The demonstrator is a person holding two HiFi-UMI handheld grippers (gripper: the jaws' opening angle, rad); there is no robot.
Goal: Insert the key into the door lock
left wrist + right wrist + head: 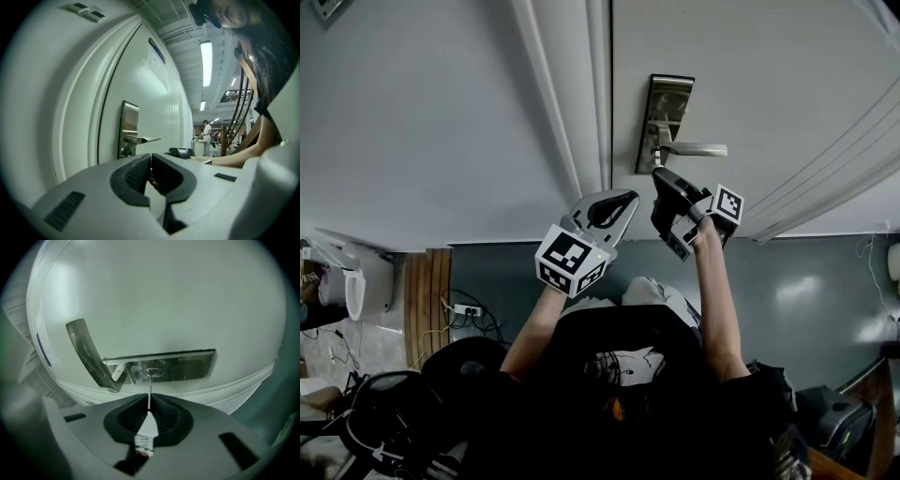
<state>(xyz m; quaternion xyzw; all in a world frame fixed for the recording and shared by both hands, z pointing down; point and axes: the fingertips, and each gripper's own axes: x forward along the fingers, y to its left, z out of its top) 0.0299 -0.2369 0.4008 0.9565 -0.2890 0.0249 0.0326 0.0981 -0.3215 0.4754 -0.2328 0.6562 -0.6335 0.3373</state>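
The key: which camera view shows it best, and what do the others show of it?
The right gripper view: the key runs from the shut right hand-held gripper to the keyhole. The other views show no key.

The key [149,394] has its bow buried inside the right claw [149,405]. Whether its tip enters the keyhole [154,372] is unclear.
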